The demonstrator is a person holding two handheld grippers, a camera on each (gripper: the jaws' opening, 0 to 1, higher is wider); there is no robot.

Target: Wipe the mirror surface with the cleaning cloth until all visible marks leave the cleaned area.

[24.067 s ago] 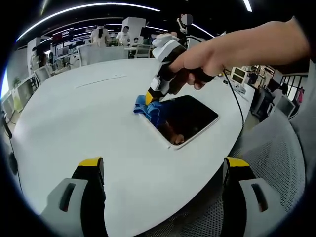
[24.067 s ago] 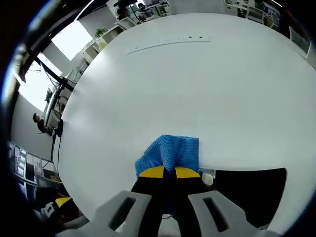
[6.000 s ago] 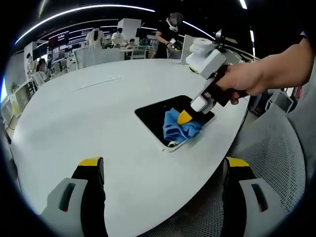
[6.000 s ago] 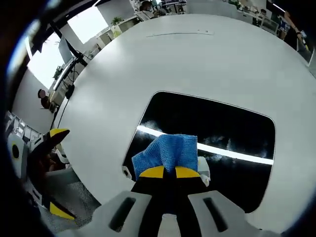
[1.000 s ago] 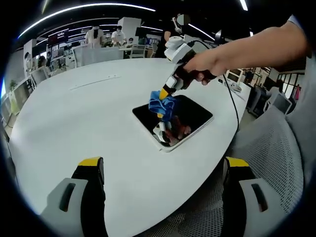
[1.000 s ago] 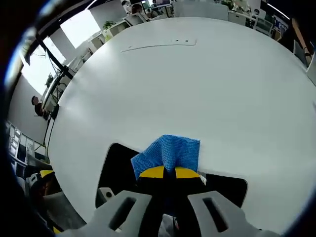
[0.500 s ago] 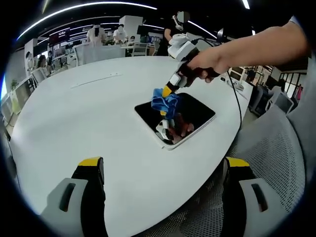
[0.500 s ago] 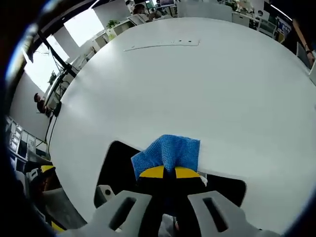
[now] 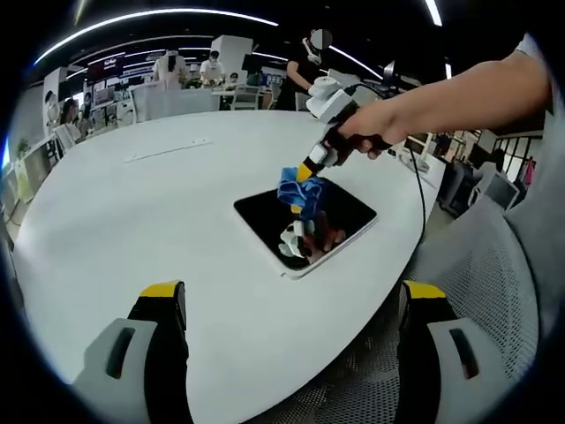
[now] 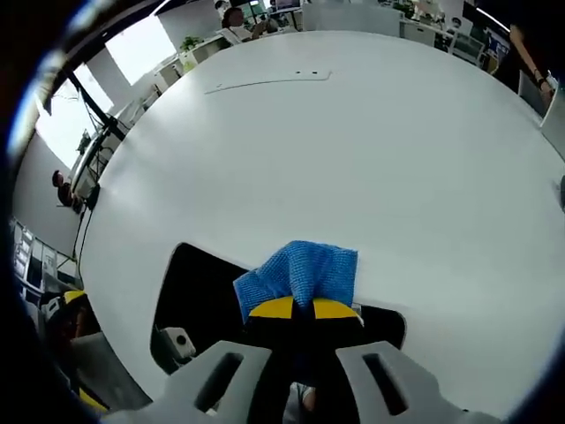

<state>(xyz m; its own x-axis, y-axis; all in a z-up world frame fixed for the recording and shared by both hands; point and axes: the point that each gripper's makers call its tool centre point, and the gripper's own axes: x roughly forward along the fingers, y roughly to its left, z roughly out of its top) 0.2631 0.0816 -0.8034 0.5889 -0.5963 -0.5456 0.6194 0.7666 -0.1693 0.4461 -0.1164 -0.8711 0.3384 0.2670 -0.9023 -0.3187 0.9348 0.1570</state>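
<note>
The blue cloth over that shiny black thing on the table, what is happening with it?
A person is cleaning a mirror that lies flat on a white table. The right gripper pinches a blue cloth over the mirror's far part. The left gripper waits open near the table's edge, holding nothing.

The white table (image 9: 132, 212) lies bare all around the mirror (image 9: 265, 215). Above the mirror's far side, the right gripper (image 9: 305, 173) and its cloth (image 9: 298, 193) block the way, with the person's arm (image 9: 459, 93) stretching off rightward.
</note>
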